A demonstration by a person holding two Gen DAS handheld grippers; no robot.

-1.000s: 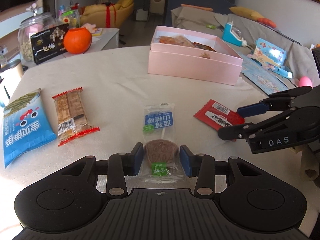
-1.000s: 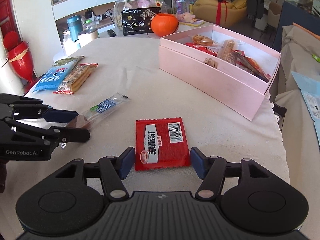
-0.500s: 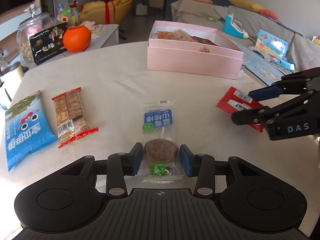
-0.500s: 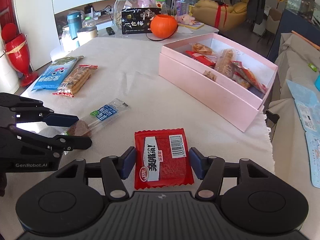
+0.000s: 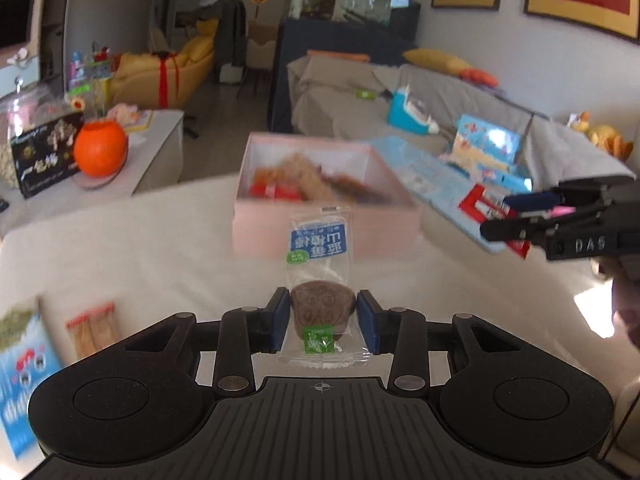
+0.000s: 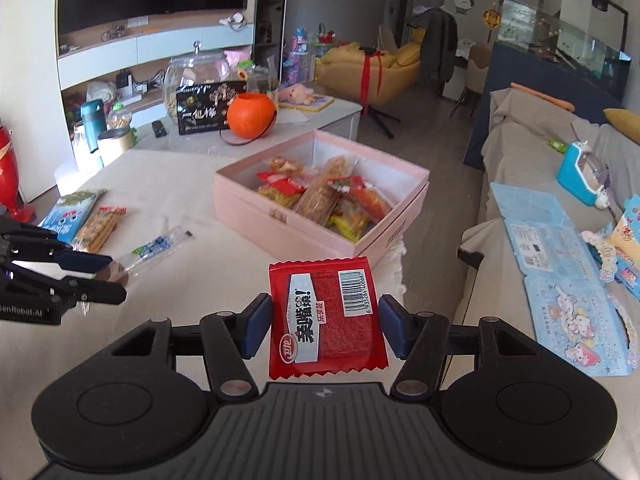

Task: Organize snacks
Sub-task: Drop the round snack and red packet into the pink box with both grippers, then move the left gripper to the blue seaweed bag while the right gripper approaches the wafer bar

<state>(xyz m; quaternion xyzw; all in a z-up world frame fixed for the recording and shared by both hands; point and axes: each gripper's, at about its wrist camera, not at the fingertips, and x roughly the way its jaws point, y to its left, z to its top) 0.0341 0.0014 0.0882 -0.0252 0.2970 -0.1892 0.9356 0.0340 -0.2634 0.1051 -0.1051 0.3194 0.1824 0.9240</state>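
Left tongs (image 5: 322, 322) closing on a clear lolly packet (image 5: 320, 276), brown disc between the blue pads, packet lifted clear of the tabletop (image 5: 120, 248). Long axis runs straight away from the camera, blue label end pointing far, toward the pink box (image 5: 328, 220). Near end of the wrapper lies over the tongs' body.

Right tongs (image 6: 326, 324) grip a red sachet (image 6: 326, 316) by its side edges, held flat in the air, long axis pointing far, barcode at the far right corner. Its near edge is partly hidden by the tongs' body.

Box is open, on the far half of the tabletop, already part filled with wrapped snacks; its contents are blurred in the left view, sharp in the right one. Blue pack (image 6: 68, 210) and wafer bar (image 6: 100, 226) lie side by side at the left edge, cut off and smeared in the left view.

Bare cloth between both tongs and the box. The tabletop's right edge drops off just beside the box's right corner.
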